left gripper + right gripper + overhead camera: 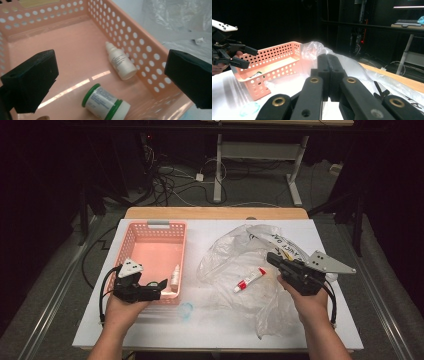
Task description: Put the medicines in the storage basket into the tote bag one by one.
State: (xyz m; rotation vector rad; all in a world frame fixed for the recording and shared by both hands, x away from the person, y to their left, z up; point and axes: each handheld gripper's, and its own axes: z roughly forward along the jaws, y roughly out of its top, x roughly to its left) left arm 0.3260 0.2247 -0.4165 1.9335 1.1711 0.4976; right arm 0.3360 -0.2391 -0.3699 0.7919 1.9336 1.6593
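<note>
Dark room, cables on the floor behind a white-topped table [215,320] with a wooden strip along its far edge. Pink perforated basket [131,237] sits on the table's left half; in the left gripper view two items lie on its floor: a small white dropper bottle [121,64] lying on its side close against the perforated right wall, and a white jar with green rims [105,102] also on its side, nearer the camera, apart from the bottle. Left gripper [159,287] is at the basket's near edge, pointing in over it, jaws spread wide with nothing between them; the bottle and jar lie below the gap, untouched. Right of the basket is a crumpled clear plastic bag [235,252] spread over the table's middle and right, with printed text on its far part. A red-and-white tube [249,280] lies on the bag, near its middle, well apart from the basket. Right gripper [270,257] is over the bag's right part, just right of the tube, not touching it; in the right gripper view its jaws are pressed together, empty. A small bluish clear lid-like item [186,310] lies on the table just in front of the basket, exact kind unclear.
</note>
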